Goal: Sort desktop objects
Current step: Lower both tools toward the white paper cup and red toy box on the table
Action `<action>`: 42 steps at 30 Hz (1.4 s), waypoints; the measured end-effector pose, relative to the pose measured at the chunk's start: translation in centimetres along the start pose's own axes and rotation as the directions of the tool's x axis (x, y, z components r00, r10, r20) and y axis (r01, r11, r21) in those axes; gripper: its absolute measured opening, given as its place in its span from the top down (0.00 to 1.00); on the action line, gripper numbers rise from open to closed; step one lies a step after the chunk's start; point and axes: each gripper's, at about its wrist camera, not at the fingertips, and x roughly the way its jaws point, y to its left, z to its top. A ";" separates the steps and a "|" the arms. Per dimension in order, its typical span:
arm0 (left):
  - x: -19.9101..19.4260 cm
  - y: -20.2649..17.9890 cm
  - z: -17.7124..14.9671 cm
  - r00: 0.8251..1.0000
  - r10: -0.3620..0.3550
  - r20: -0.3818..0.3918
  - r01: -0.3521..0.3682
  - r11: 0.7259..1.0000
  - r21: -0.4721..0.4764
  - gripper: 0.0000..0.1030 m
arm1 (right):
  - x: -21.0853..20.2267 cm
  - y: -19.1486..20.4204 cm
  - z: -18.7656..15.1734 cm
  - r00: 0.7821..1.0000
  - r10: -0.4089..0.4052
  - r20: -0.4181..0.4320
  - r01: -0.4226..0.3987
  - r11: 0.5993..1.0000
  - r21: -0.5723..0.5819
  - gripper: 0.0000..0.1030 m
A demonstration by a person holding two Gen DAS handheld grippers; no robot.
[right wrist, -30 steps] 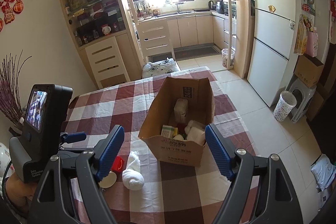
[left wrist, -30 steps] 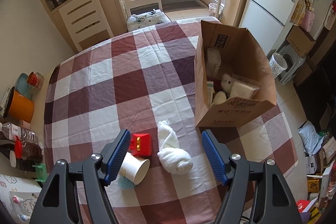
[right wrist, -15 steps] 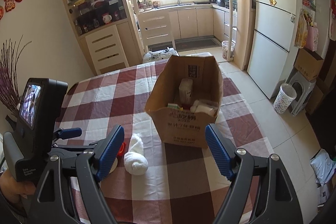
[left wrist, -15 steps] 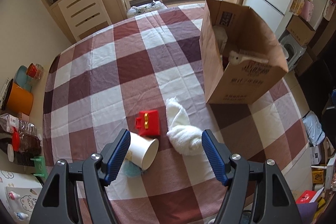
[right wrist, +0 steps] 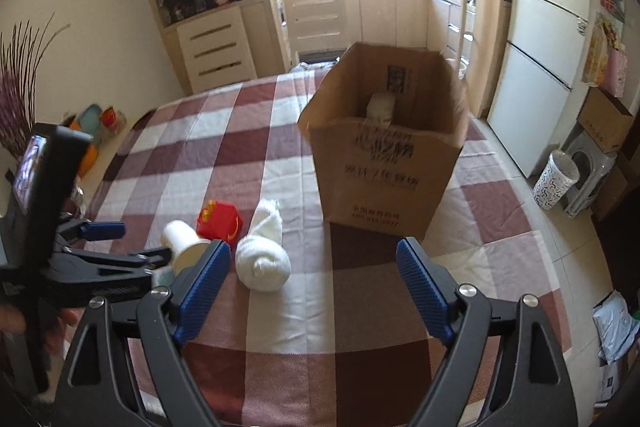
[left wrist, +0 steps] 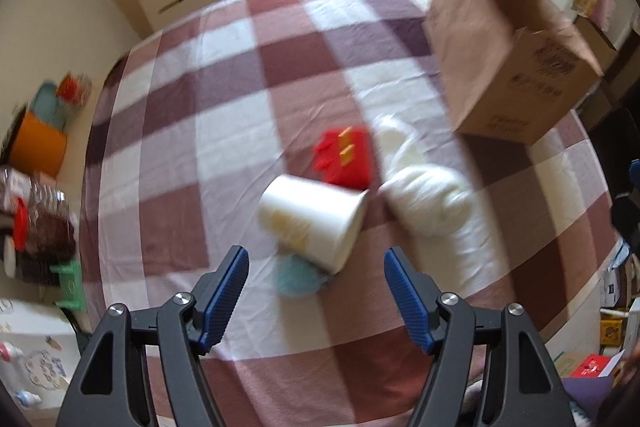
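Note:
A white paper cup (left wrist: 314,223) lies on its side on the checked tablecloth (left wrist: 180,155), just ahead of my open, empty left gripper (left wrist: 316,291). A teal disc (left wrist: 296,277) lies under the cup's rim. A red toy box (left wrist: 346,157) and a rolled white towel (left wrist: 424,195) lie just beyond. An open cardboard box (left wrist: 504,47) stands at the right. In the right wrist view my right gripper (right wrist: 312,287) is open and empty, with the towel (right wrist: 262,255), cup (right wrist: 182,241), red box (right wrist: 218,219), cardboard box (right wrist: 384,155) and left gripper (right wrist: 108,259) ahead.
An orange container (left wrist: 38,145), bottles and a jar (left wrist: 44,227) and a green object (left wrist: 70,283) stand off the table's left edge. A fridge (right wrist: 540,75), a patterned bin (right wrist: 556,179) and a chair (right wrist: 316,15) stand beyond the table.
My left gripper has dropped and moved in on the cup, which now lies between the fingertips' line. My right gripper has lowered toward the table. Both stay open.

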 end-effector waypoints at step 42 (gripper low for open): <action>10.0 8.8 1.3 0.999 -0.036 -0.021 0.033 0.992 -0.121 0.42 | 13.0 7.1 -1.7 0.962 0.120 -0.244 -0.181 0.952 -0.248 0.16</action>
